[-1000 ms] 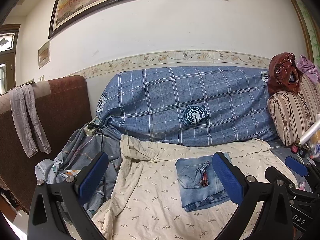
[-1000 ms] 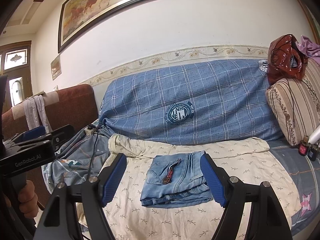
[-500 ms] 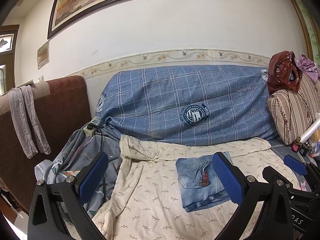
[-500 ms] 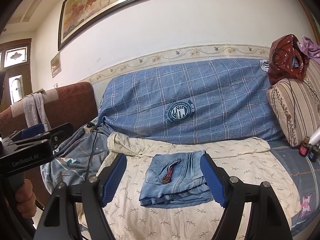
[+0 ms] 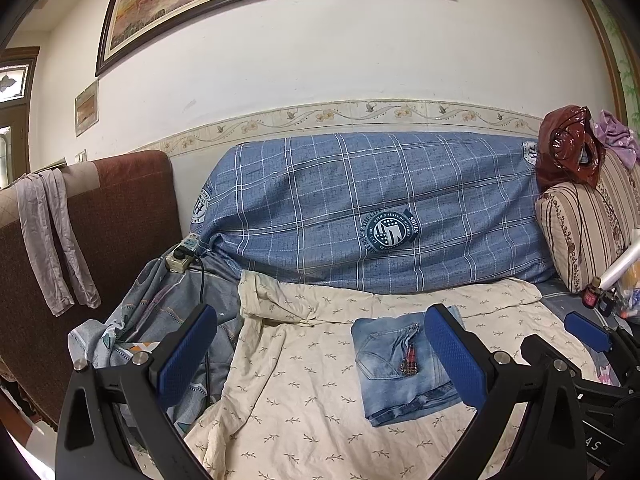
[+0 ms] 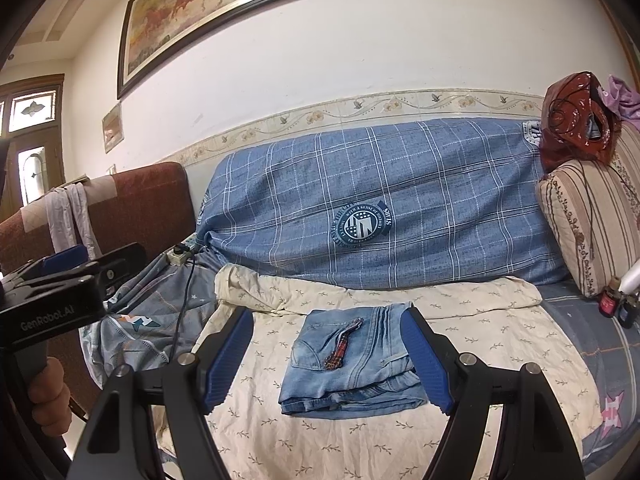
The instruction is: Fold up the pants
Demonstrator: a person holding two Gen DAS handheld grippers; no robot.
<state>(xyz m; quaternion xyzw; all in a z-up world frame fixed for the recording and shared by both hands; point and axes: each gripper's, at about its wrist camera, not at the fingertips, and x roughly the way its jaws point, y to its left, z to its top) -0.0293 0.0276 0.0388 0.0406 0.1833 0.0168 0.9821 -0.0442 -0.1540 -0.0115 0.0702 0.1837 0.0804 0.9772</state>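
The jeans (image 6: 352, 364) lie folded into a compact, roughly square bundle on a cream sheet (image 6: 360, 436) spread over the sofa seat. A back pocket faces up, and a small red-checked tag (image 6: 338, 356) lies across it. The stacked fold edges show along the bundle's near side.

The right gripper (image 6: 330, 360) hangs in front of the bundle with its jaws wide apart — the blue pads (image 6: 228, 360) frame the jeans on either side in its own view, but they stand nearer the camera than the cloth and press on nothing. It holds nothing.

The left gripper (image 5: 320, 356) is likewise spread wide and empty. Seen from its own camera, the jeans (image 5: 400, 364) sit toward its right pad (image 5: 456, 356), partly hidden behind it, and its left pad hangs over a rumpled grey-blue cloth (image 5: 152, 320) at the sheet's edge. Neither pad touches fabric. In the right view, a hand (image 6: 48, 392) grips the left gripper's handle at the picture's left edge.

Behind the sheet stands a backrest under a blue plaid cover (image 6: 380, 200) with a round crest. A striped cushion (image 6: 588, 220) leans at the right, a shiny red bag (image 6: 576, 120) on top of it. At the left — a brown armchair (image 5: 100, 240) with a pale garment (image 5: 52, 240) draped over its back.
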